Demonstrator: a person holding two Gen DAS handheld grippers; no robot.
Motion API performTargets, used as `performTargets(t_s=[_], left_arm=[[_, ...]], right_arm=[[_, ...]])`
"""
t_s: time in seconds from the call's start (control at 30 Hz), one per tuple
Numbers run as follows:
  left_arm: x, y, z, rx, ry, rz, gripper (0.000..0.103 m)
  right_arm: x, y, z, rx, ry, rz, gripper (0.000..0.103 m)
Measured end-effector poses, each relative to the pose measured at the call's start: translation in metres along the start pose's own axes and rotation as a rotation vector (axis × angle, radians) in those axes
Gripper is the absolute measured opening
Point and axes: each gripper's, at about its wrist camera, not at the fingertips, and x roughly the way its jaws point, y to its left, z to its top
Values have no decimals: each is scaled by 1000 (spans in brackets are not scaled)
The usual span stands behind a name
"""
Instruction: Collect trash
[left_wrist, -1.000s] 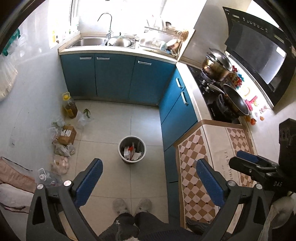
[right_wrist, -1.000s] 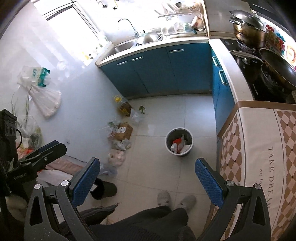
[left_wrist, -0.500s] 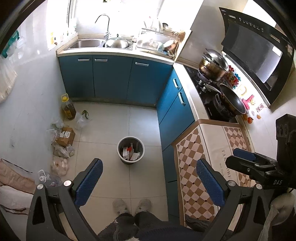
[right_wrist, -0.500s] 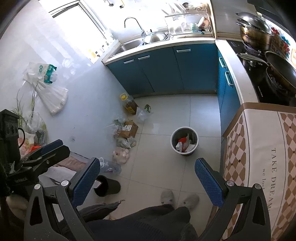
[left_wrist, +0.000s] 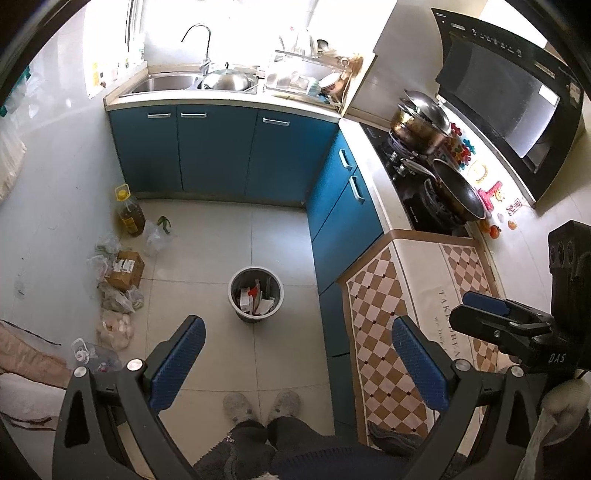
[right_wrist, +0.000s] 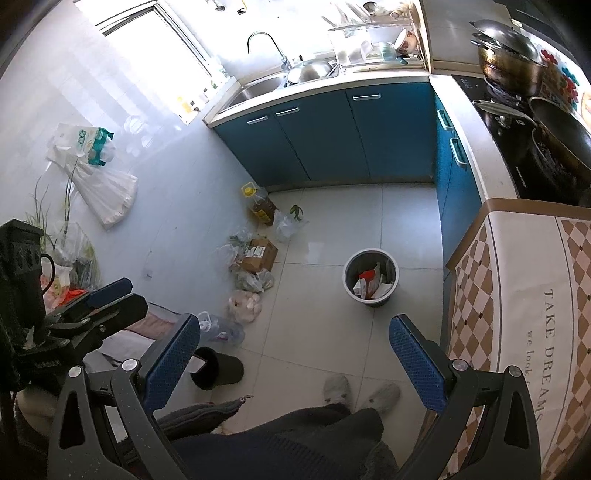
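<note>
Left wrist | grey bin (left_wrist: 255, 295): paper scraps, cartons | claws spread, empty

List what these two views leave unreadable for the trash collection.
- trash bin contents: both views, too small to identify.
- plastic bags by the wall: contents unclear, too small.
- tablecloth lettering: cut off by the right gripper and frame edge.
- Floor under the left gripper: hidden by legs.

Grey round plastic trash bin (left_wrist: 255, 293) mid-floor, paper scraps inside. Brown cardboard box (left_wrist: 125, 268) left of bin, yellow-capped oil bottle (left_wrist: 130, 212) behind box. Blue cabinets (left_wrist: 221, 151) behind bin.
</note>
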Motion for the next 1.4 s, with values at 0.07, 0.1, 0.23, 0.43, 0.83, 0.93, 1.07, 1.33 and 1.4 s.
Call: performTargets(t_s=[0.07,0.1,0.23,0.43,0.83,0.93,1.07,1.33,1.4], left_arm=[[1,1,1,-1,1,-8,103],[1,1,1,0,1,-9,103],[3,-1,2,-2,1,-29,103],[5,-3,3,-2,3,-48,103],[7,-5,5,-6,6,-60,103],[7,-5,6,-2,7,-58,103],[7,-5,4,-6,7,-60,103],[7,-7,3,-9,3,-59,103],[8,-10,5,-7,2,-55,103]], right_arm=[[0,0,-1,-1,1,-1,103],[-1,-1,-2,0,1,-1,103],[-1,-5,-3,10,-2,-1,103],[-1,-7,-2,18,-1,-1,103],[0,-9,-2,24,0,-3,103],[0,-10,-1,26,1,-5,103],[0,-10,0,26,0,-5,103],[0,-10,-1,27,-1,-7,103],[0,-10,-1,27,-2,-4,103]])
